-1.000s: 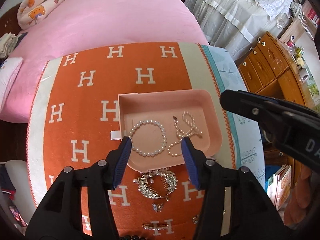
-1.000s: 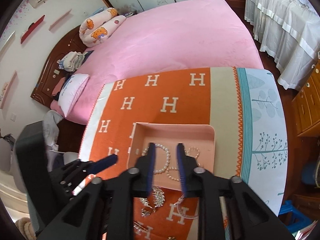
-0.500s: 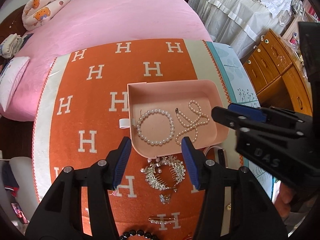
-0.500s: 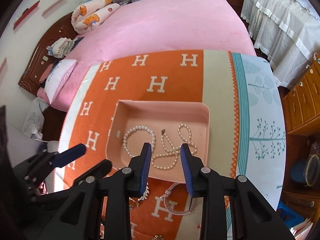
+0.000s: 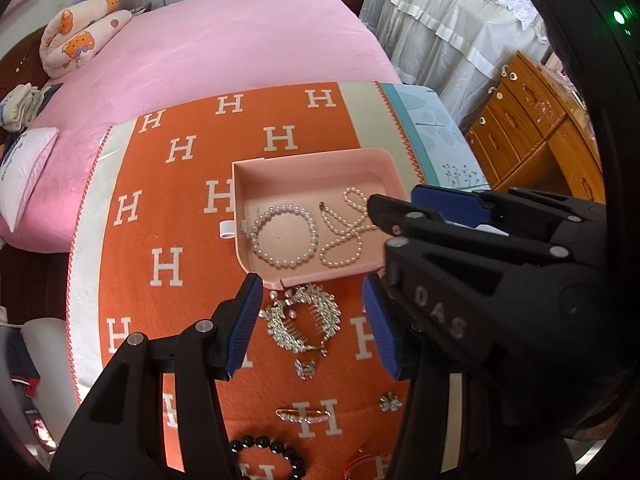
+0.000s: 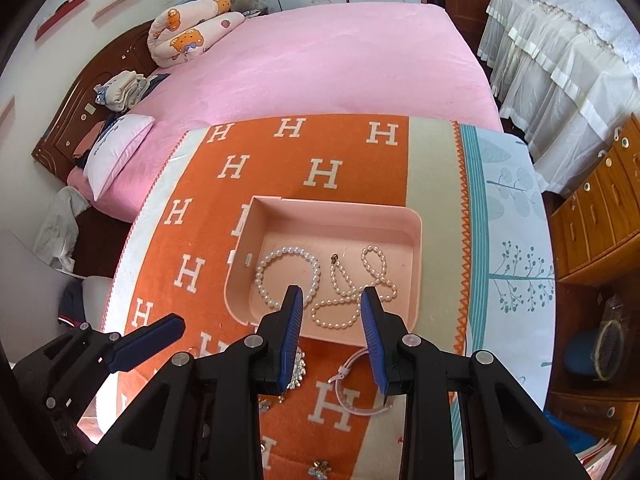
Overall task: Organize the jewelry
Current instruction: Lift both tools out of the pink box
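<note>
A pink tray (image 5: 312,162) (image 6: 336,210) sits on the orange H-patterned cloth (image 5: 172,208). It holds a pearl bracelet (image 5: 283,236) (image 6: 286,276) and a pearl necklace (image 5: 348,236) (image 6: 352,292). A silver hair comb (image 5: 305,322), a small butterfly clip (image 5: 305,369), a flower clip (image 5: 390,402), a hairpin (image 5: 304,415) and a black bead bracelet (image 5: 268,456) lie in front of the tray. My left gripper (image 5: 312,322) is open and empty above the comb. My right gripper (image 6: 332,336) is open and empty over the tray's near edge, above a pale thin bracelet (image 6: 352,388).
A pink bed (image 6: 320,64) lies beyond the table, with a pillow (image 6: 116,152) at its left. Wooden drawers (image 5: 532,136) stand to the right. The light patterned tablecloth (image 6: 508,248) covers the table's right part.
Both grippers have drawn back toward me from the tray. The right gripper's jaws have opened wider. More loose jewelry in front of the tray has come into view.
</note>
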`<state>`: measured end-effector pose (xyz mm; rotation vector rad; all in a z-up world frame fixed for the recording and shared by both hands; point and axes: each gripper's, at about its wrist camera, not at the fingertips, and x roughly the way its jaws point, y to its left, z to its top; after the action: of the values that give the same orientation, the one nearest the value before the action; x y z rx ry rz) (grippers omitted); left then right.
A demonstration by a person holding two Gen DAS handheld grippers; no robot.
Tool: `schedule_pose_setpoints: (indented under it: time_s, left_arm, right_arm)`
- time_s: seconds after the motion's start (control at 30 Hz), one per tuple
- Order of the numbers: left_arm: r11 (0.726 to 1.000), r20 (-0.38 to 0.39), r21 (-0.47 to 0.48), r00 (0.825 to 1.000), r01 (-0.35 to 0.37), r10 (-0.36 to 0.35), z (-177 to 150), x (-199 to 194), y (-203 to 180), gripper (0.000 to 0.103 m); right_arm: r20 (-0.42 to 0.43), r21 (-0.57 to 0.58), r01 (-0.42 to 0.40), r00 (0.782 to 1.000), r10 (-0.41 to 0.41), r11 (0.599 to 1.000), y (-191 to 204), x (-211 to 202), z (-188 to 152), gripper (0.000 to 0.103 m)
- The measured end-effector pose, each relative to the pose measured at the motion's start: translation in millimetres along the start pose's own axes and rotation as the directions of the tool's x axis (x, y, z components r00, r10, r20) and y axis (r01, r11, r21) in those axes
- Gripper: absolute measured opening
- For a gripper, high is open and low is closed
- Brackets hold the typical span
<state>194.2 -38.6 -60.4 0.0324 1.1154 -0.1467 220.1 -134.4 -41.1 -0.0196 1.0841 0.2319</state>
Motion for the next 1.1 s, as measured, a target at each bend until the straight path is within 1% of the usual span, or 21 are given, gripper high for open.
schedule_pose_setpoints:
  time_s: [0.37, 0.5, 0.57, 0.67, 0.77, 0.9, 0.97, 1.07, 1.1]
  left_arm:
    - [1.000, 0.042, 0.020, 0.999, 0.020, -0.021, -21, -37, -3, 0.049]
    - [0.999, 0.081, 0.026, 0.996, 0.040, -0.042, -33, -54, -3, 0.049]
    - [0.998, 0.083, 0.037, 0.995, 0.054, -0.057, -40, -62, -3, 0.049]
    - [0.996, 0.109, 0.067, 0.992, 0.054, -0.061, -55, -75, -4, 0.049]
    - [0.993, 0.124, 0.108, 0.990, 0.052, -0.066, -71, -87, -6, 0.049]
    - [0.990, 0.119, 0.131, 0.991, 0.049, -0.065, -93, -97, -5, 0.049]
    - [0.990, 0.100, 0.127, 0.993, 0.056, -0.069, -105, -99, -2, 0.049]
    - [0.991, 0.063, 0.087, 0.992, 0.101, -0.106, -123, -99, 9, 0.049]
    - [0.991, 0.061, 0.078, 0.992, 0.107, -0.111, -128, -100, 13, 0.049]
  right_arm:
    - [0.041, -0.027, 0.011, 0.999, -0.010, 1.000, 22, -37, -23, 0.031]
    - [0.056, -0.036, 0.005, 0.998, -0.003, 0.999, 23, -53, -38, 0.031]
    - [0.073, -0.027, -0.004, 0.997, 0.006, 1.000, 20, -62, -50, 0.031]
    - [0.089, 0.014, -0.050, 0.995, 0.049, 0.999, 12, -75, -70, 0.031]
    - [0.127, 0.028, -0.052, 0.991, 0.048, 0.998, 9, -92, -95, 0.031]
    - [0.127, 0.021, -0.079, 0.989, 0.076, 0.997, 11, -107, -125, 0.031]
    - [0.117, 0.009, -0.105, 0.988, 0.103, 0.994, 14, -113, -139, 0.032]
    - [0.114, 0.026, -0.147, 0.983, 0.143, 0.989, 15, -121, -158, 0.050]
    - [0.115, 0.029, -0.158, 0.981, 0.154, 0.987, 15, -123, -164, 0.060]
